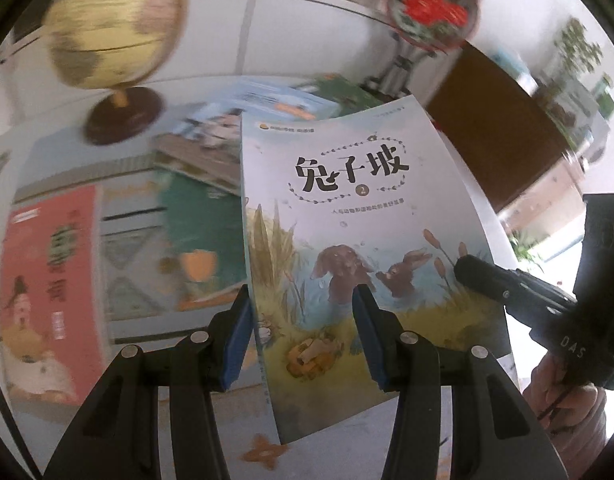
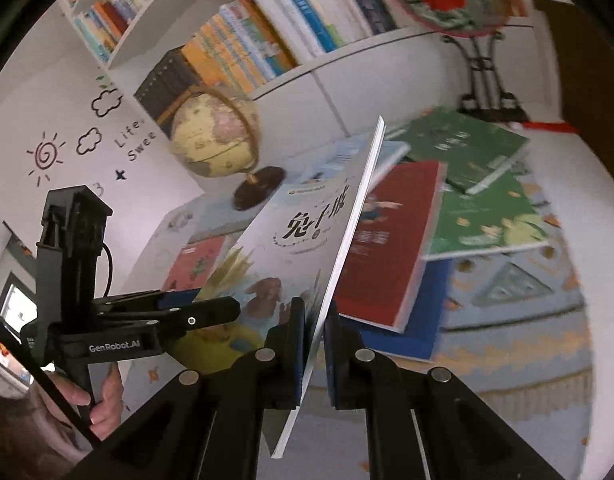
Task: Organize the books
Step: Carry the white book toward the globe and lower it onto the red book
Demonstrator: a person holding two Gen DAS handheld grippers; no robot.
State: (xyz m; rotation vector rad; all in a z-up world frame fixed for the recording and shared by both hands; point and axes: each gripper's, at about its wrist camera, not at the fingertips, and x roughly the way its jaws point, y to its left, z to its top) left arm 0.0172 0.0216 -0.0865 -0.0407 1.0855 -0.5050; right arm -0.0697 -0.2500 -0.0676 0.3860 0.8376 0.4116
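Scattered books (image 2: 483,216) cover the rug (image 2: 515,312); my right gripper (image 2: 315,344) pinches the rabbit book (image 1: 347,240) edge-on, my left gripper (image 1: 303,312) straddles its spine, grip uncertain.

Both wrist views close above one book (image 1: 347,240); angled downward.

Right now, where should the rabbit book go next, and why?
Probably carry it toward the bookshelf. The rabbit book is off the table, pinched at its edge by the right gripper; the left gripper straddles its lower corner, and shelved books stand upright behind.
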